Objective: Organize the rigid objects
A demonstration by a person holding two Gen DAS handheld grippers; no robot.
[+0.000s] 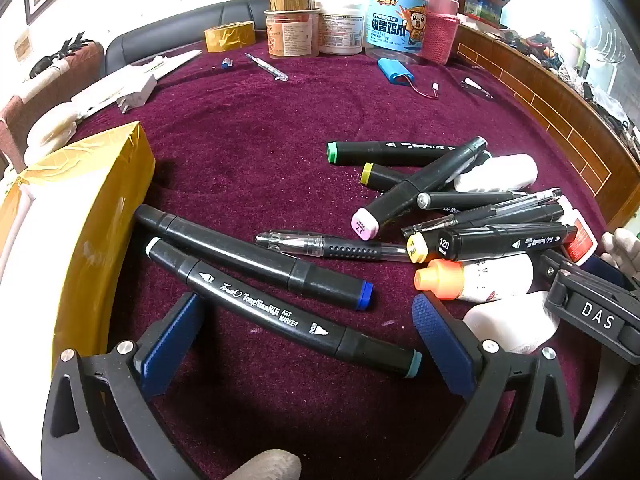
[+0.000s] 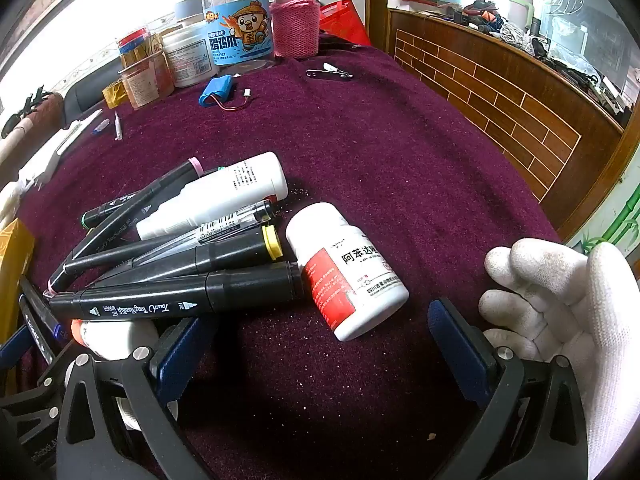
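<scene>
both claws gape wide, holding nothing: left gripper (image 1: 308,344) straddles a teal-capped black art marker (image 1: 280,308); right gripper (image 2: 324,344) nears a red-labelled white pill bottle (image 2: 344,272).

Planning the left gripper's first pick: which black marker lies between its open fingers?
The teal-capped marker, lying crosswise between the left gripper fingers; the blue-capped marker lies just beyond.

black marker with pale teal cap (image 1: 280,312): I read "Touch", "ART MARKER" | black marker cap (image 1: 445,245): "120" | my other black gripper (image 1: 596,314): "DAS" | white bottle with red label (image 2: 347,276): "阿苯达"
</scene>
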